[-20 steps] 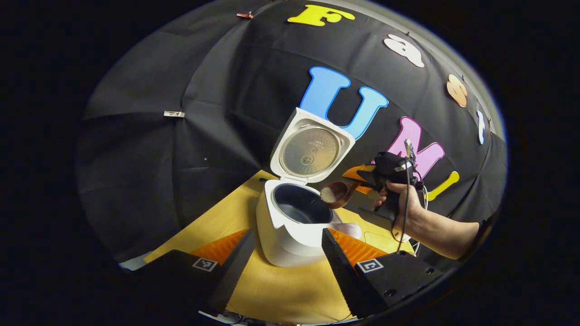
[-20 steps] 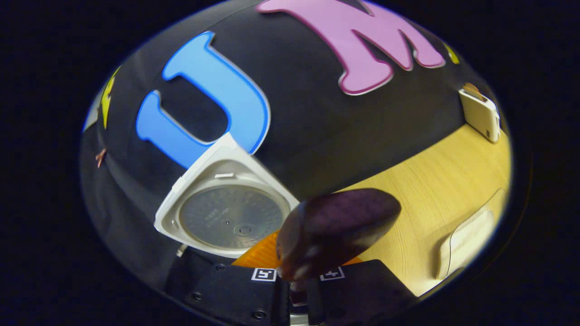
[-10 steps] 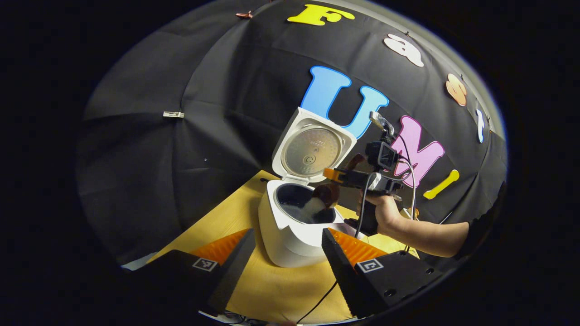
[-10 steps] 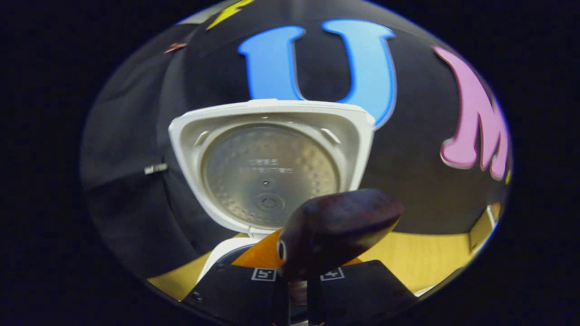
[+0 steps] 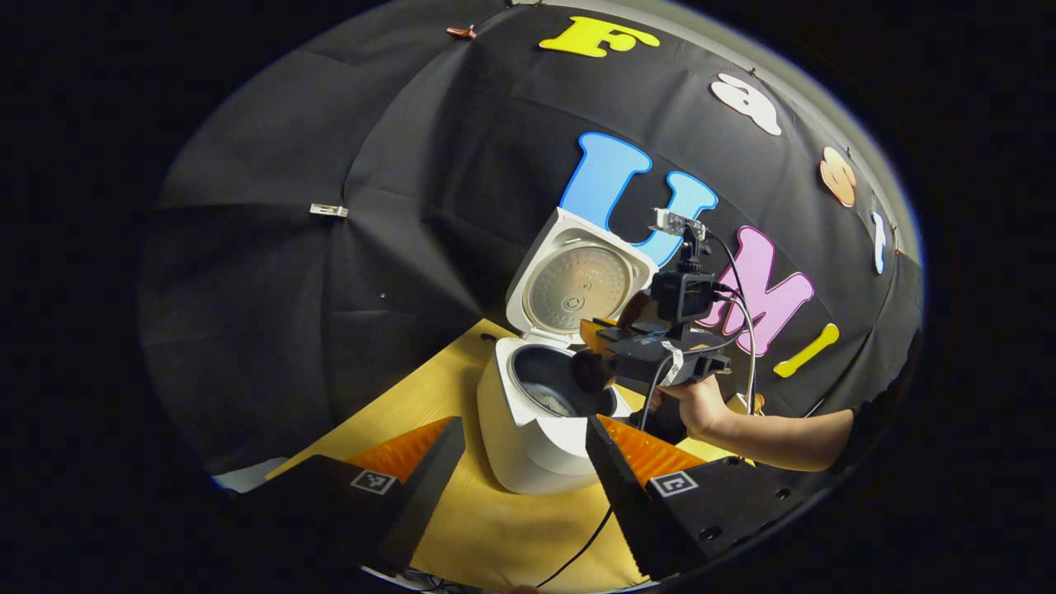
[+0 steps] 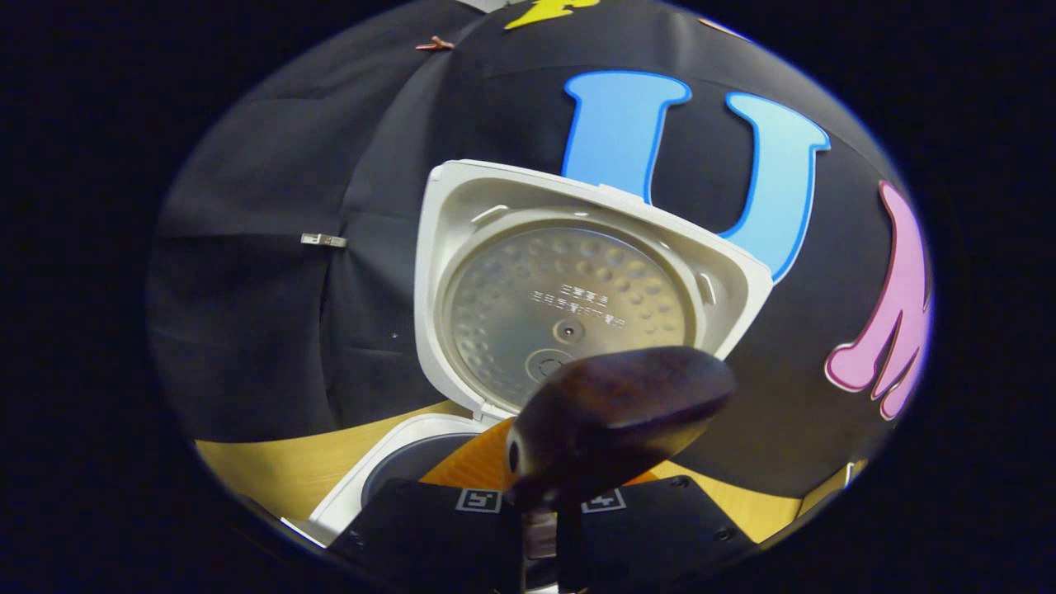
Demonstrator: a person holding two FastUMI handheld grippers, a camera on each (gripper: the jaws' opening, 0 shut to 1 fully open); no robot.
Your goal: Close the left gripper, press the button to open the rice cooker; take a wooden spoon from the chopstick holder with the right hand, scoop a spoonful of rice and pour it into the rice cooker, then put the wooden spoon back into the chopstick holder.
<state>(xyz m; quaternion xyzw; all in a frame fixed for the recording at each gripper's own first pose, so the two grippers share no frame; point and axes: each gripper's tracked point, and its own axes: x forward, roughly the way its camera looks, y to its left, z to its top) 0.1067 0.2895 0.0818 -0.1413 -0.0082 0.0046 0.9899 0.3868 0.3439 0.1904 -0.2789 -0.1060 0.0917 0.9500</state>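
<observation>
Right tool (image 6: pixel 540 528) is clamped on the wooden spoon (image 6: pixel 615 417), bowl turned over the open rice cooker (image 5: pixel 536 412) to tip rice in. Left tool (image 5: pixel 516 483) stands parted, clear.

Black tongs (image 5: pixel 518 462) with square tag markers

From the right gripper view, the wooden spoon (image 6: pixel 619 421) bowl sits so close it blurs and blocks the lower part of the rice cooker (image 6: pixel 569 305) lid; its handle vanishes between the right tool (image 6: pixel 544 528). In the left gripper view, that spoon covers part of the pot's rim, and the person's arm (image 5: pixel 784 429) runs off at the edge.
</observation>
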